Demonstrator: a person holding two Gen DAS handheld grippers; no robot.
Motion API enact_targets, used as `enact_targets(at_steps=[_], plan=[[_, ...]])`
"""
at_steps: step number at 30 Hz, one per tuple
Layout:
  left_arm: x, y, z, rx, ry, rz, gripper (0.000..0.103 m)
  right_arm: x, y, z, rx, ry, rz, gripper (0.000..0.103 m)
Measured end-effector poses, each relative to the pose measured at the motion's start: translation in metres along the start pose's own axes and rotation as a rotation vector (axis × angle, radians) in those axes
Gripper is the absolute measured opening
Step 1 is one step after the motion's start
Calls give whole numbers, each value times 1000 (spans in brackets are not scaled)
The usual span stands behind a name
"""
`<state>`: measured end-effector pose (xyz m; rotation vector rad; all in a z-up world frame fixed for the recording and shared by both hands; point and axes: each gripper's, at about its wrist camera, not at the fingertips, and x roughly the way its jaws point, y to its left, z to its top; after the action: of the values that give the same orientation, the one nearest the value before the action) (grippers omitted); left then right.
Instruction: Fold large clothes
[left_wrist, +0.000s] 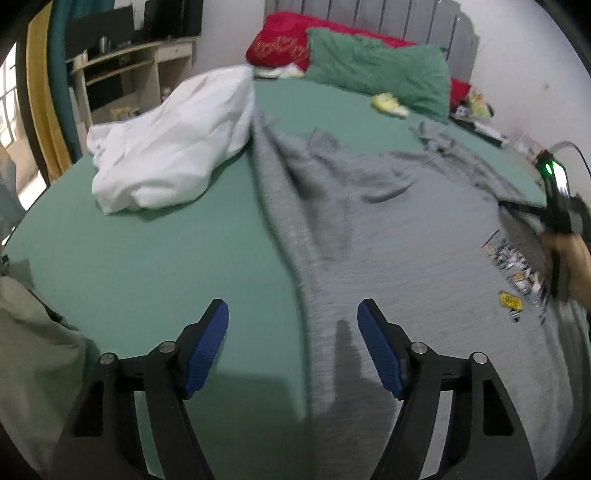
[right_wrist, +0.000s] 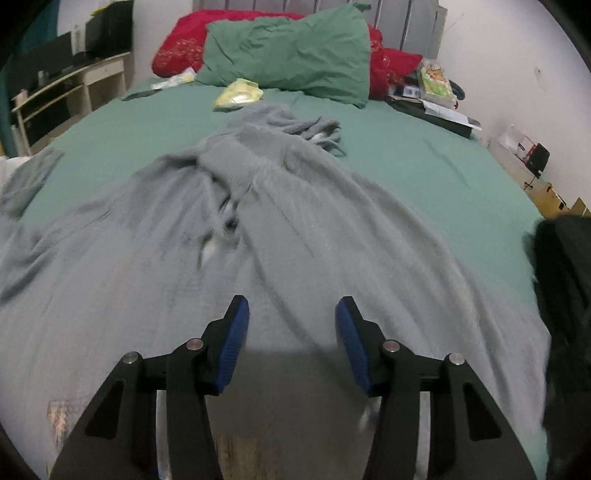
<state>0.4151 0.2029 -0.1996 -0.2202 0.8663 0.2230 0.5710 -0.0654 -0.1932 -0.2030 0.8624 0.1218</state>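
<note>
A large grey garment lies spread and wrinkled on the green bed sheet, with a printed patch near its right side. My left gripper is open and empty, above the garment's left edge. In the right wrist view the same grey garment runs away from me, its far end bunched. My right gripper is open and empty, just above the garment's near part. The right gripper's body and the hand holding it show at the right edge of the left wrist view.
A white crumpled garment lies on the bed's left. A green pillow and a red pillow sit at the headboard, with a small yellow item in front. A dark garment hangs at the right. Shelves stand far left.
</note>
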Motion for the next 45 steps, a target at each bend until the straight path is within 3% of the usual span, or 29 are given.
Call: enact_targets(at_steps=[4, 7, 8, 9, 13, 18, 24, 27, 30, 34, 36, 37, 38, 40, 43, 45], plan=[[6, 22, 3, -113, 47, -57, 76, 30, 7, 34, 13, -5, -23, 51], [1, 21, 5, -101, 30, -42, 76, 45, 5, 51, 26, 4, -8, 47], [0, 19, 5, -95, 24, -41, 76, 45, 2, 54, 35, 4, 5, 15], [-3, 18, 6, -88, 15, -44, 76, 44, 0, 57, 38, 1, -5, 6], [-16, 9, 10, -64, -16, -57, 76, -2, -22, 58, 61, -90, -42, 6], [-35, 0, 8, -27, -42, -79, 76, -80, -15, 53, 35, -128, 78, 6], [-56, 8, -2, -21, -55, -86, 76, -141, 61, 47, 5, -124, 226, 6], [-70, 18, 0, -42, -79, -91, 76, -144, 102, 29, -2, -105, 270, 6], [-77, 29, 2, -47, -88, -62, 76, -129, 144, 4, -1, -25, 308, 7], [-75, 49, -2, -77, -52, -54, 76, -101, 182, -33, -22, 123, 300, 11], [-72, 61, -5, -99, -18, -61, 76, -77, 197, -57, -66, 261, 283, 24], [-72, 64, -7, -107, -13, -68, 76, -77, 197, -61, -78, 251, 281, 29], [-73, 70, -8, -117, -12, -78, 76, -84, 200, -61, -103, 212, 254, 45], [-73, 78, -9, -126, -14, -80, 76, -97, 203, -55, -103, 182, 209, 63], [-70, 88, -7, -150, -14, -85, 76, -138, 217, -30, -117, -8, 230, 69], [-70, 92, -4, -164, -19, -94, 76, -147, 241, -15, -179, -84, 225, 70]])
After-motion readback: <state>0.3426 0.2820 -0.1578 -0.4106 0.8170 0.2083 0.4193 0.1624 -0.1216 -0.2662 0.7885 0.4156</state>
